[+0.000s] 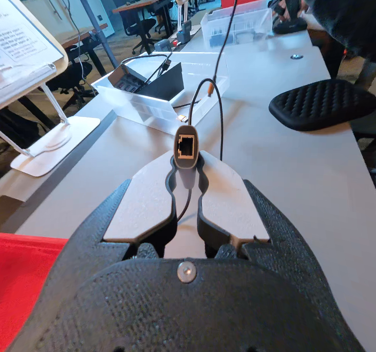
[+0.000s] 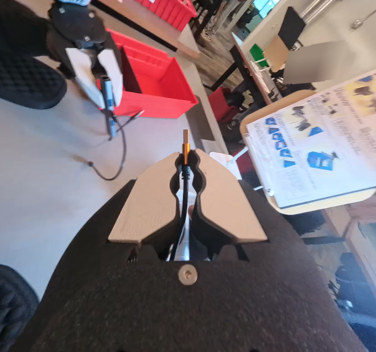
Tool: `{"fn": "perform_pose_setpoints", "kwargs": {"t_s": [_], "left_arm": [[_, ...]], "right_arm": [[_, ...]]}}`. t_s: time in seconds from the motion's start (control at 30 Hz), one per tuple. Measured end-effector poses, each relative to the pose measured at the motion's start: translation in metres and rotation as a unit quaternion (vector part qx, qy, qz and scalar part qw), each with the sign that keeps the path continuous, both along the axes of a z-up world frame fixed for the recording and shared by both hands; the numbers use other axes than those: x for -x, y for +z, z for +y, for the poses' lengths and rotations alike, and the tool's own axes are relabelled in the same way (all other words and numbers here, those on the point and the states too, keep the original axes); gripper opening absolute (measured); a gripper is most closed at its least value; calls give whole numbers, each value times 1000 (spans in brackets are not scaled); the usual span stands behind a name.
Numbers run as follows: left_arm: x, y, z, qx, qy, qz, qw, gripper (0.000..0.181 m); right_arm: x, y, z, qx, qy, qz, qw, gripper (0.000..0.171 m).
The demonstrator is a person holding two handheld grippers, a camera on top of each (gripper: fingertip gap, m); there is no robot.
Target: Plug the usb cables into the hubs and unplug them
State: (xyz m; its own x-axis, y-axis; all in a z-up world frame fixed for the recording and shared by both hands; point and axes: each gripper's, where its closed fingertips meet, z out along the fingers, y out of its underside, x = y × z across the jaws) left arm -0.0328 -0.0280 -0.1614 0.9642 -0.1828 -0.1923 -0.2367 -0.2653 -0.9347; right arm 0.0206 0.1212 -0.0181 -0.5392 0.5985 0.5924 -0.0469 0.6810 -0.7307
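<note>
The left tongs (image 1: 186, 160) are clenched on the grey hub (image 1: 185, 148), held above the worktop (image 1: 274, 179) with its end port facing away. The right tongs (image 2: 186, 154) grasp the usb cable (image 2: 184, 191) by its orange plug collar (image 2: 185, 154), metal tip free. Both look light and rigid; the cord is limp, so gripping the collar seems right.

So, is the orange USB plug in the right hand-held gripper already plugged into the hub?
No, the plug juts free from the right hand-held gripper, apart from the hub.
</note>
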Motion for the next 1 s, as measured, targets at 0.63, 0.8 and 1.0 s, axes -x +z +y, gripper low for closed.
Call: {"fn": "perform_pose_setpoints", "kwargs": {"t_s": [0.63, 0.8, 1.0], "left_arm": [[-4, 1, 0, -21, -9, -39, 999, 18], [-6, -1, 1, -18, -12, -39, 999, 18], [-10, -5, 3, -12, -16, -29, 999, 18]], "right_arm": [[58, -137, 121, -3, -215, -132, 968, 46], [48, -93, 47, 56, -119, -88, 987, 46], [26, -104, -70, -22, 31, -101, 994, 37]]}}
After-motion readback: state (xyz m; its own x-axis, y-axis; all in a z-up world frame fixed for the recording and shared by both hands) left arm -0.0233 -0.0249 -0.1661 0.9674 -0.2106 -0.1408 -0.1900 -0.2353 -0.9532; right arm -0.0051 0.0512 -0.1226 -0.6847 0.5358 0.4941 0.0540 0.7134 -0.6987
